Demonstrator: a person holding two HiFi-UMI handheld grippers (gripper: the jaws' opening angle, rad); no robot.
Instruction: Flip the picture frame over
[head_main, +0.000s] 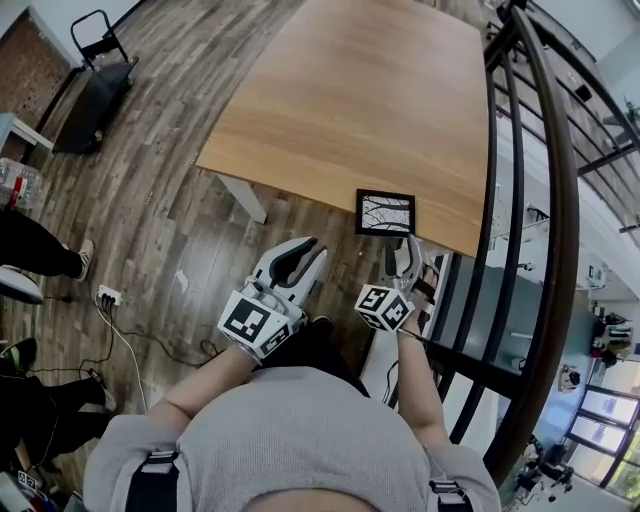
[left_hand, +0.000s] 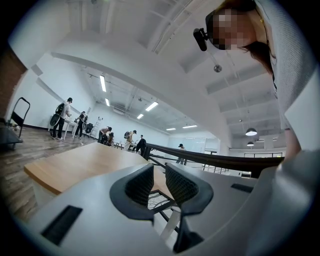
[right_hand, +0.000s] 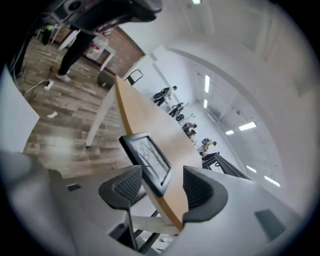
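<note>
One picture frame lies flat, picture side up, at the near edge of the desk, just ahead of the right tool. That tool's jaws stand wide apart, with the frame beyond them and untouched. The left tool, one of two, hangs well left of the frame, off the desk. Its jaws are slightly parted and hold nothing.

A light wooden table stands on grey-brown plank floor beside a black railing, a black cart near a brick wall, strip lights overhead.
</note>
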